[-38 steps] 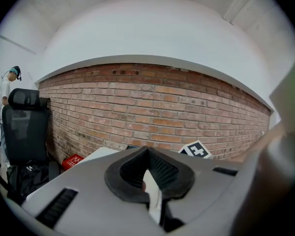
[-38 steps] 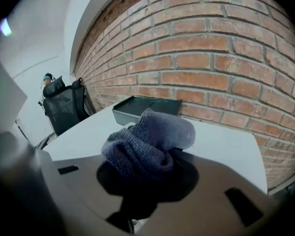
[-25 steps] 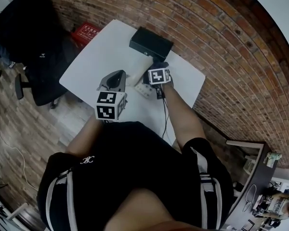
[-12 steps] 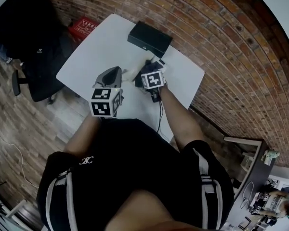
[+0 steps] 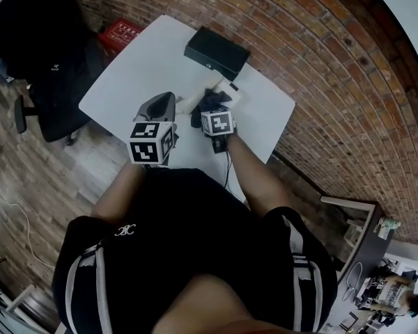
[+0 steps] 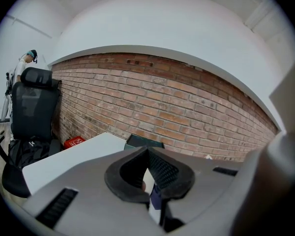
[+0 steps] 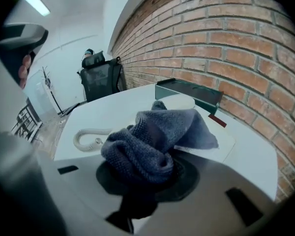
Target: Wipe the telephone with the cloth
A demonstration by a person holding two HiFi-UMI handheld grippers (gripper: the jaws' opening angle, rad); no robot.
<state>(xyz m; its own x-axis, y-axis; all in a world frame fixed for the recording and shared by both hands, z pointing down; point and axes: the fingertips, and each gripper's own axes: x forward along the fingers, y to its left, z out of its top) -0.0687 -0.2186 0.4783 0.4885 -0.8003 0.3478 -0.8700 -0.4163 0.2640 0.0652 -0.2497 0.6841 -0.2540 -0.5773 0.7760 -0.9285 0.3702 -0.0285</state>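
Cloth (image 7: 152, 139), grey-blue and bunched, is clamped in the shut jaws of the right hand-held gripper (image 7: 150, 175), and its loose end hangs forward over the white telephone (image 7: 214, 132). The telephone lies flat on the white table (image 7: 113, 112), towards the far edge by the brick wall (image 7: 236, 43). Its coiled cord (image 7: 88, 136) curls off to the left of the cloth.

Just behind the telephone stands a dark box (image 7: 189, 93), close enough to crowd that side. From the head view the cloth (image 5: 203, 104) and the right hand-held gripper (image 5: 212, 111) cover most of the telephone (image 5: 228, 90), leaving only a pale corner showing in front of the box (image 5: 216, 53).

The left hand-held gripper (image 6: 148, 154) has its jaw tips together with nothing held. It hangs over the table (image 5: 132, 82) just left of the cloth, apart from the telephone.

A black cable (image 5: 228, 165) runs from the right hand-held gripper back along the arm. On the floor past the table's far left corner are a black chair (image 5: 42, 54) and a red crate (image 5: 122, 30).

Count: one telephone, one cloth, one box, one chair, one crate, two hand-held grippers.
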